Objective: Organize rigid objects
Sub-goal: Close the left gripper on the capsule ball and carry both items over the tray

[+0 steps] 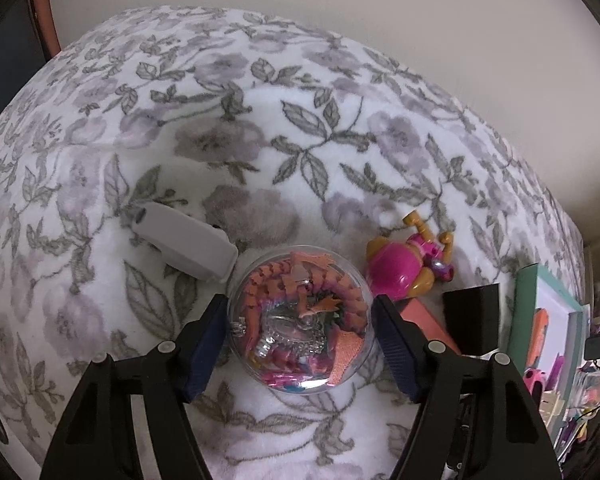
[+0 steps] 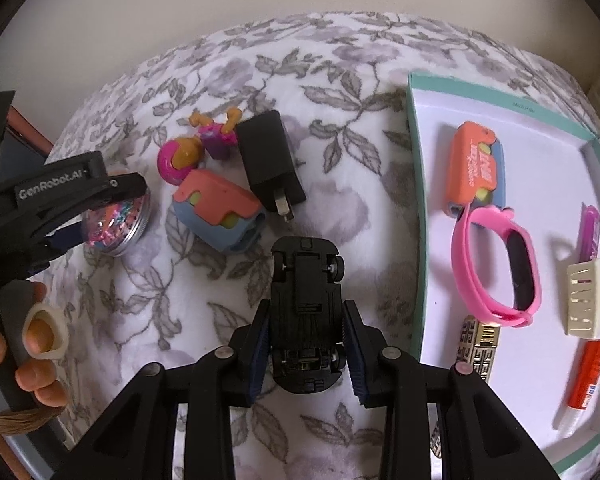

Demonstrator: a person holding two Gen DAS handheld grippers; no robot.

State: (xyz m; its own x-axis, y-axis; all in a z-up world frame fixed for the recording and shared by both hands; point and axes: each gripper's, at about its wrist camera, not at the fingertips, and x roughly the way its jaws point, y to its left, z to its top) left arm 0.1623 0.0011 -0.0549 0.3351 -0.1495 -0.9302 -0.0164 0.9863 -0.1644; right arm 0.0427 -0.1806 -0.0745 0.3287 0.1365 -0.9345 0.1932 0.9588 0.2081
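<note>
Clear capsule, left wrist view: sat on the floral blanket, stuffed with orange and pink trinkets, squarely between the pads of the left gripper. Looked clenched on it, both pads meeting the round sides at about the widest line. Lay near a grey case on one side and a pink figure on the other, touching neither so far as could be told. Judged best to keep the squeeze on that widest line, since a smooth sphere would likely squirt out if pinched higher or lower. Judged best also to lift straight up before swinging across, so as not to clip either neighbour.

Black toy car, right wrist view: lay belly-up, wheels towards the lens, grasped by its flanks in the right gripper, pads tight on both sides. Could not be told whether lifted clear of the blanket. Stood just beside the teal-rimmed tray, where a pink wristband, a cream hair clip and a glue stick already lay. Showed bare white floor along the tray's near-left side, judged a sensible place to set the car low and flat before letting go. Showed too, at the far left, the left gripper over the capsule, borne by a person's hand.
</note>
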